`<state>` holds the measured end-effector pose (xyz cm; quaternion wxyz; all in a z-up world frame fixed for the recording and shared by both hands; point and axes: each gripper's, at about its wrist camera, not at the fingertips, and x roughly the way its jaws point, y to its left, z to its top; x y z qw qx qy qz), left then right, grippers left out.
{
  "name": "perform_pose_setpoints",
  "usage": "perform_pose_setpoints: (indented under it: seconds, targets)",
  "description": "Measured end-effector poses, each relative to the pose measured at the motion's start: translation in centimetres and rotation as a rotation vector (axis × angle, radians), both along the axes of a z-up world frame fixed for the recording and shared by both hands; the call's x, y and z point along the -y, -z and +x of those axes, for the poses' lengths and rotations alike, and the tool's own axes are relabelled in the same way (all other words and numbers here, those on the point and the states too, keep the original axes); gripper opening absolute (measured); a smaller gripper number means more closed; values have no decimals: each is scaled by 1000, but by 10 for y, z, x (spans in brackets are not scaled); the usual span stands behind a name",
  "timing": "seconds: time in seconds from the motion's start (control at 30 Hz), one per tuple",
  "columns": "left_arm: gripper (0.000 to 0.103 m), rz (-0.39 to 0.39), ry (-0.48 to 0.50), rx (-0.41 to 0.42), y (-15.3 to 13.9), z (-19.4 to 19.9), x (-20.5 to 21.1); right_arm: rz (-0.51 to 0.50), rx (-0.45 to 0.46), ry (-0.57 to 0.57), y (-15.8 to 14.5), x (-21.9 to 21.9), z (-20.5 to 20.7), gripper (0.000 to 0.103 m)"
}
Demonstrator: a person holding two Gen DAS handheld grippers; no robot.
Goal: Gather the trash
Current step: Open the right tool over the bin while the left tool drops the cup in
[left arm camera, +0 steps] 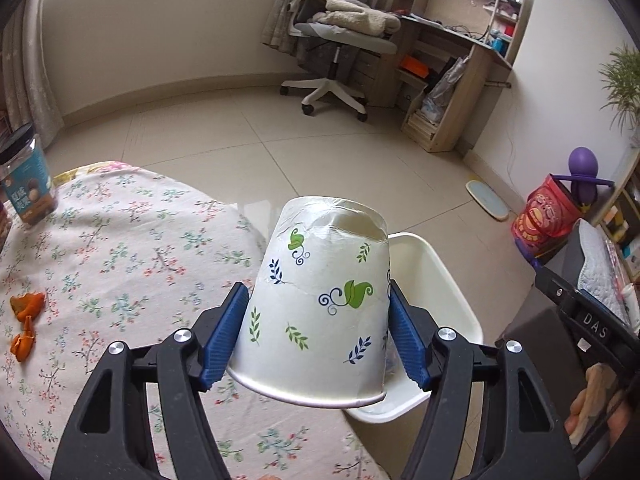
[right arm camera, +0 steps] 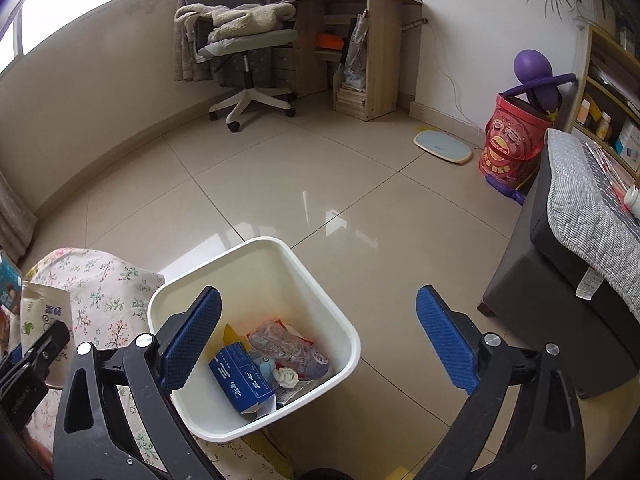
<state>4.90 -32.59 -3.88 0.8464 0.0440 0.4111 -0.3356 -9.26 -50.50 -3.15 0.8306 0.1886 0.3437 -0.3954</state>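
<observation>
Left gripper (left arm camera: 318, 332): seen in the lower centre of the left wrist view; its jaws are closed on a paper cup (left arm camera: 320, 304), one blue pad pressed against each side of the cup's wall.
Paper cup: held upside down, rim toward the camera and base away; a white body printed with green and dark blue leaves and curls is shown. The base end is dented and creased, and a crack line runs across the wall.
Cup position: held in the centre of the frame, above the edge of the worktop (left arm camera: 120, 240) and partly in front of the trash bin (left arm camera: 452, 280).
Right gripper (right arm camera: 318, 338): seen at the bottom of the right wrist view; its jaws are spread wide apart with nothing between them, above the trash bin (right arm camera: 320, 292).
Trash bin: a white, square-mouthed plastic bin set on the tiled floor, just beside the worktop. A blue carton (right arm camera: 240, 378), a crumpled clear wrapper (right arm camera: 288, 346) and a wad of white tissue (right arm camera: 286, 376) are seen inside.
Worktop: covered by a floral cloth. Orange peel pieces (left arm camera: 25, 322) lie at the left edge of the left wrist frame, and a lidded snack jar (left arm camera: 26, 174) stands at the upper left.
</observation>
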Motion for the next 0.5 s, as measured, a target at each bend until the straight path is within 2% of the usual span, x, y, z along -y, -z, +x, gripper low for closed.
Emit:
perform_pose_setpoints:
  seconds: [0.13, 0.23, 0.5]
  targets:
    - [74, -17, 50, -53, -2, -3, 30, 16, 27, 41, -2, 12, -12, 94]
    - [76, -9, 57, -82, 0, 0, 35, 11, 35, 54, -2, 12, -14, 94]
    - [78, 21, -8, -23, 0, 9, 0, 0, 25, -23, -2, -10, 3, 95]
